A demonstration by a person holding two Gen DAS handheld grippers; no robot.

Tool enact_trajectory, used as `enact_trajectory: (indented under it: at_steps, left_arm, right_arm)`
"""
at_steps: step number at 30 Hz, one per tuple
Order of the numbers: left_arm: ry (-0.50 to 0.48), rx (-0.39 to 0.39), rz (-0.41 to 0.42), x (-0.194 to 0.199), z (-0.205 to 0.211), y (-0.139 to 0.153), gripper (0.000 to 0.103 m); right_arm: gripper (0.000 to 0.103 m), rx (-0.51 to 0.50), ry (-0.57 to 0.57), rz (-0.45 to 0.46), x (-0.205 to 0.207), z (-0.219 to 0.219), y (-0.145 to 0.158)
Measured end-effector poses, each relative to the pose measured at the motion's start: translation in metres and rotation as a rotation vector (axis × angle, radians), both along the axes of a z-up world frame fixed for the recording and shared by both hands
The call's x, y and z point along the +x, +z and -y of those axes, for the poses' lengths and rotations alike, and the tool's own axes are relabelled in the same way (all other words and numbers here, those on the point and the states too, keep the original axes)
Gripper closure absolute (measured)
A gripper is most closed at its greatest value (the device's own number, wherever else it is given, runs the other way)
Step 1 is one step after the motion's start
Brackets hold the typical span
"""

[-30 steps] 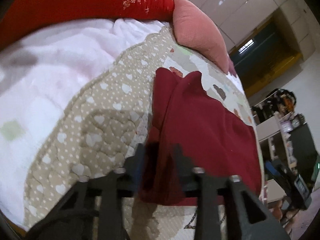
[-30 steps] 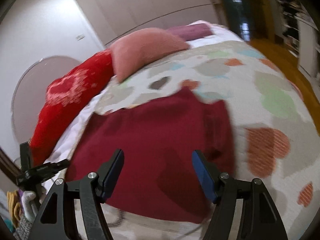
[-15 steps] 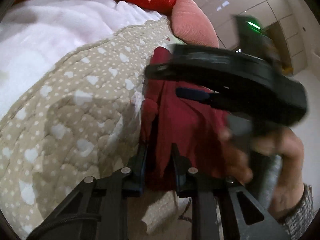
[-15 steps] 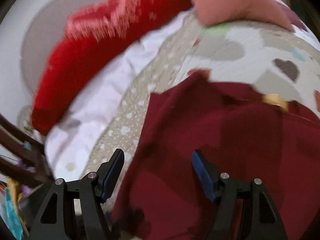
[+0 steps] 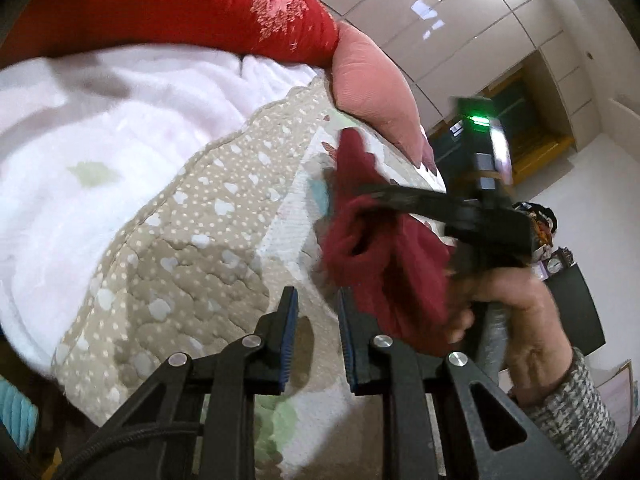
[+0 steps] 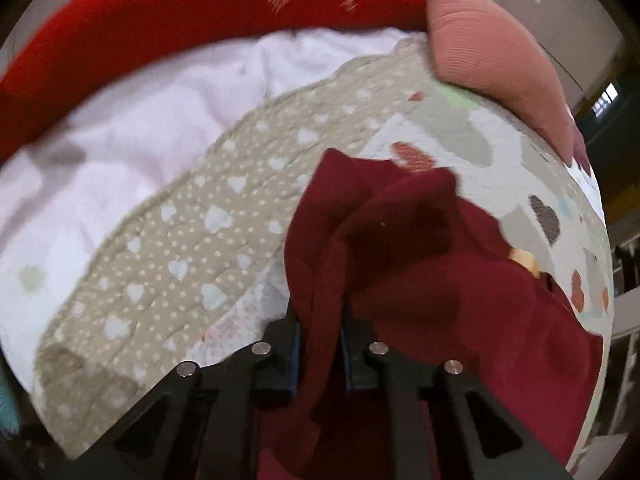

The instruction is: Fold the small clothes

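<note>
A dark red garment (image 6: 420,240) lies on a heart-patterned quilt (image 6: 192,240), with a yellow tag (image 6: 524,258) near its far edge. My right gripper (image 6: 320,316) is closing and its pads pinch a fold at the garment's left edge. In the left wrist view that right gripper (image 5: 368,196), held by a hand (image 5: 516,312), lifts the garment (image 5: 384,264) in a bunch off the quilt (image 5: 192,248). My left gripper (image 5: 318,296) sits just left of the bunch. Its jaws are nearly together, and only quilt shows in the narrow gap.
A red embroidered pillow (image 5: 180,4) and a pink pillow (image 5: 372,92) lie along the far side of the bed. A white blanket (image 5: 100,128) covers the left part. Off the bed's right edge are shelves and floor.
The right gripper swung across to the garment's left edge, closed on a fold and raised it. The cloth that was between the left jaws is gone from them.
</note>
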State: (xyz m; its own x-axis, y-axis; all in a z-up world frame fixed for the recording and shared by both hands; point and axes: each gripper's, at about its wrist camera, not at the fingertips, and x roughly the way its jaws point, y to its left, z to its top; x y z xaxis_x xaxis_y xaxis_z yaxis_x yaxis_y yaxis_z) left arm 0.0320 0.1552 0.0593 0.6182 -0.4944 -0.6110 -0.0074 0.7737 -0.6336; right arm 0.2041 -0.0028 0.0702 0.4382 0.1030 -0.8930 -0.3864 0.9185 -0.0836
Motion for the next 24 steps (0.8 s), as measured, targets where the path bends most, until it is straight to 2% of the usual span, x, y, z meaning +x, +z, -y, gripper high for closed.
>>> enact_trajectory:
  at_steps: [2,6,11,14,19,22,24]
  left_arm:
    - [-0.011,0.013,0.003,-0.005,0.007,0.006,0.085]
    - [-0.039,0.033,-0.007,-0.013,0.026,0.01,0.085]
    - [-0.095,0.068,-0.03,-0.02,0.059,0.013,0.084]
    - [-0.129,0.09,-0.048,-0.022,0.081,0.013,0.084]
    - [-0.165,0.148,-0.066,-0.026,0.11,0.011,0.084]
    - [-0.18,0.182,-0.07,-0.029,0.121,0.011,0.083]
    - [-0.183,0.196,-0.072,-0.03,0.127,0.011,0.081]
  right_arm:
    - [0.09,0.051,-0.025,0.04,-0.004,0.018,0.018]
    - [0.09,0.174,-0.119,0.107,-0.012,0.089,0.056]
    - [0.091,0.284,-0.28,0.15,-0.032,0.206,0.07]
    - [0.091,0.319,-0.383,0.153,-0.043,0.274,0.061]
    - [0.091,0.366,-0.483,0.122,-0.056,0.338,0.023]
    - [0.09,0.455,-0.512,0.084,-0.061,0.366,0.002]
    - [0.08,0.516,-0.545,0.067,-0.067,0.383,-0.009]
